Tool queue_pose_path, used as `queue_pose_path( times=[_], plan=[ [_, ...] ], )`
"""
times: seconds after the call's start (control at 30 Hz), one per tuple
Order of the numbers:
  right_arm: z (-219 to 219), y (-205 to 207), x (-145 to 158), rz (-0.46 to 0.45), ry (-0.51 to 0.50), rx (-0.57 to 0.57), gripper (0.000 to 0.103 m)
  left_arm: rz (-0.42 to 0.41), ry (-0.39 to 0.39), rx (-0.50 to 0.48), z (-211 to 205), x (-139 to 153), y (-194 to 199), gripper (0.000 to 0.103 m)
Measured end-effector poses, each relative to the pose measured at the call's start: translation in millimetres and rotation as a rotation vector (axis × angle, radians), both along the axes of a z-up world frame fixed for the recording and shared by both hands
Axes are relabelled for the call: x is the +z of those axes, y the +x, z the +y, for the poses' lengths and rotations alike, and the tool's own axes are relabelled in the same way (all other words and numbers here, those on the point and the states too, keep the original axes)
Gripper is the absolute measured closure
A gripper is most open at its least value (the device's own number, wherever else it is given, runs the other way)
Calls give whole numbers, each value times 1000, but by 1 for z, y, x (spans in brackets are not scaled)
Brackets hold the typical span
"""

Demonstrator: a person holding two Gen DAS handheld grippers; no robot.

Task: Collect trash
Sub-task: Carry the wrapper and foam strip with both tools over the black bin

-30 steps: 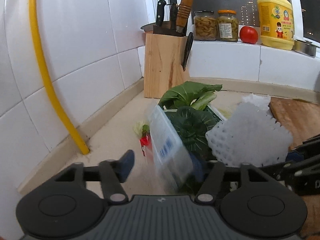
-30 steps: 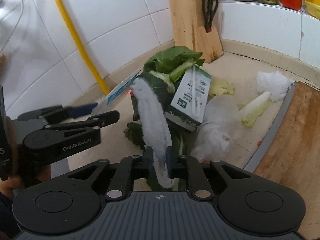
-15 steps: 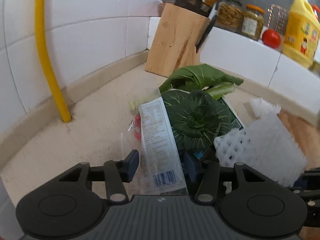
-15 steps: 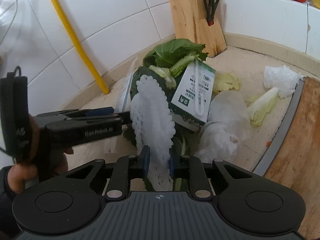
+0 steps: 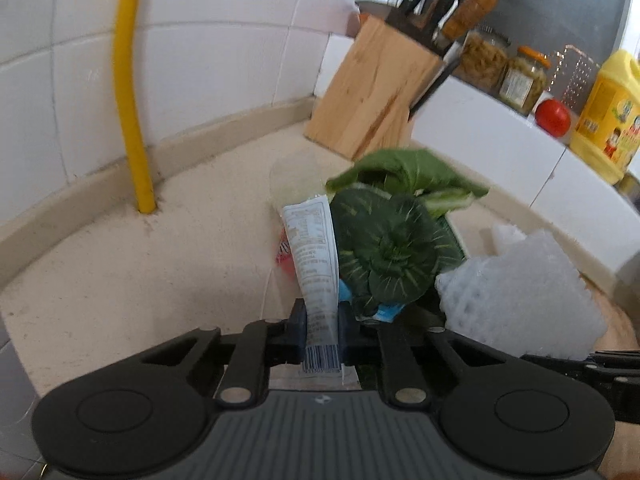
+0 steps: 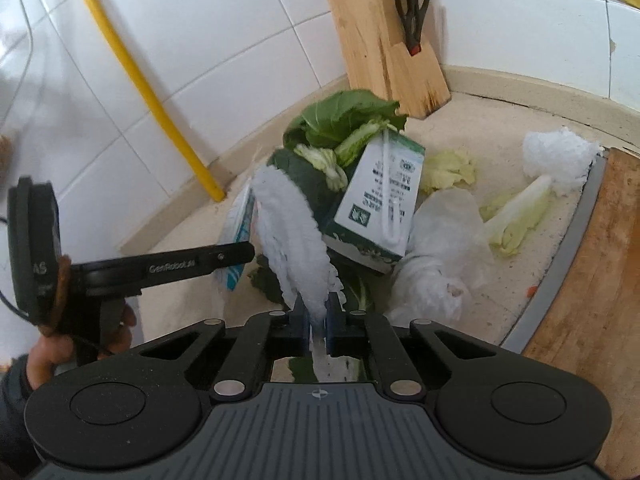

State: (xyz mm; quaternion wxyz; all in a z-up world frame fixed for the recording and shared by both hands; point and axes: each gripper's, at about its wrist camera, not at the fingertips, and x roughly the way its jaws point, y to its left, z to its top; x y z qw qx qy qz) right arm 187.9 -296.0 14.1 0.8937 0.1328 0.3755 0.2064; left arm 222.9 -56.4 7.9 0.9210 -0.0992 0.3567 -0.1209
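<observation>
Left wrist view shows the left gripper with its jaws just having closed onto a printed plastic wrapper, the blue pads now pinching its barcode end. The wrapper's long axis runs straight away from the gripper, up the picture, its far end pointing toward the tiled wall and leaning slightly left. It lies just beside a dark green bok choy head on the beige countertop, with a scrap of red packaging peeking from under its left edge.

Right wrist view has the right gripper with its jaws having just tightened; they are pressed on the lower end of a white foam net sleeve. The sleeve stands up from the pads, its long axis rising up and to the left, edge-on to the camera. Behind it a green-and-white carton leans against the leafy greens, tilted with its top toward the knife block. A crumpled clear bag lies right of the carton, and a pale cabbage piece lies near the wooden cutting board. A hand holds the left gripper's handle at the left edge.
</observation>
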Motion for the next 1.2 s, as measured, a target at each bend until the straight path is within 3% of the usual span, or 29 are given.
queue_pose_path(
  times=[0.17,0.73,1.2],
  plan=[
    [-2,-9,17,-39,64,6,94,-37,-25,9,6,16,-18,93],
    [50,-42,30,-72,58,91,94,-87,3,107,45,33,-88,93],
    [126,-73,30,-60,46,273,94,-91,30,260,96,30,-151,93]
  ],
)
